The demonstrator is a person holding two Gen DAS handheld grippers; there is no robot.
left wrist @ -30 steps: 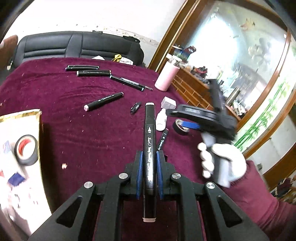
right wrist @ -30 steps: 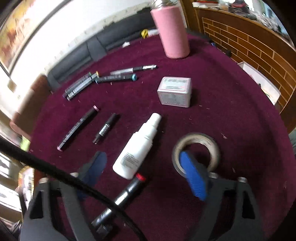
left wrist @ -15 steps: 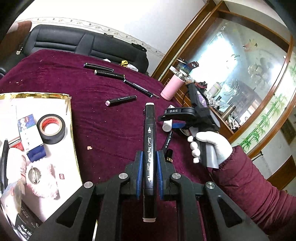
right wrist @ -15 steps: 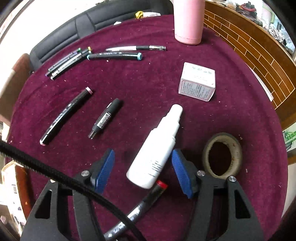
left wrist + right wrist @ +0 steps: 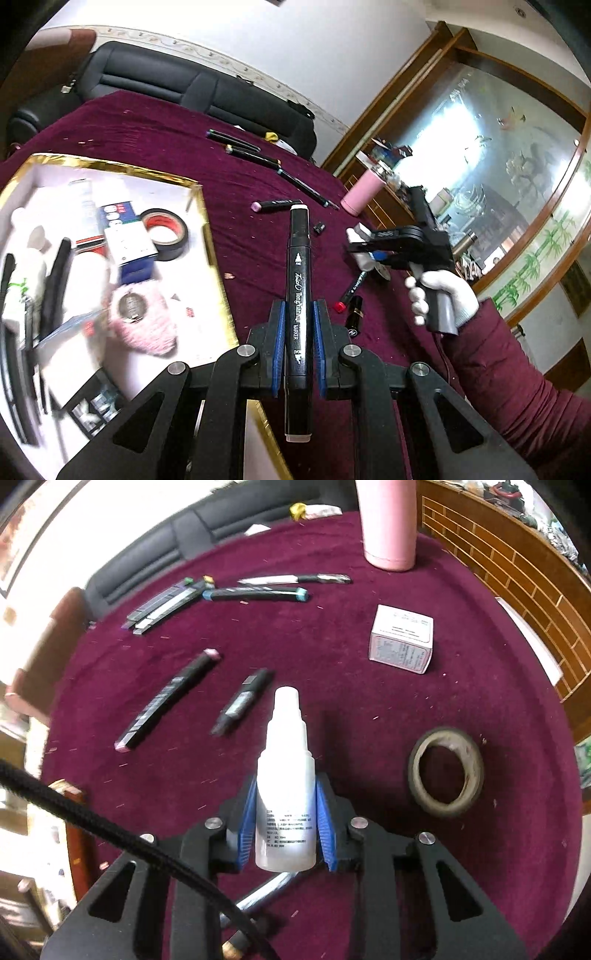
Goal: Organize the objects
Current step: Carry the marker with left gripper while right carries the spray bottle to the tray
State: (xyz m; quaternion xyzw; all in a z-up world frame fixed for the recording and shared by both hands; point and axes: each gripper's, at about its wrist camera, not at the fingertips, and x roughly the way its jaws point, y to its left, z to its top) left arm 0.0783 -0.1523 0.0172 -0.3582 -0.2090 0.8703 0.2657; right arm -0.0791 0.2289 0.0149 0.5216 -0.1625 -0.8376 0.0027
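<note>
While left gripper (image 5: 298, 345) clamps marker (image 5: 298, 280) | right gripper (image 5: 285, 821) just closed on bottle (image 5: 285, 775) | maroon tablecloth (image 5: 461, 709)

On the round table covered in maroon velvet cloth (image 5: 480, 709), the small white cardboard box (image 5: 402, 638) lies behind the grey roll of tape (image 5: 446, 772), with the tall pink cylindrical flask (image 5: 388, 524) farther back near the rim. Left of them lie the black markers (image 5: 168, 699), and a further cluster of pens (image 5: 255, 590) behind those. In the left wrist view, the open gold-edged white cardboard box (image 5: 207, 229) sits at the left and holds a black roll of tape with a red core (image 5: 165, 233).
</note>
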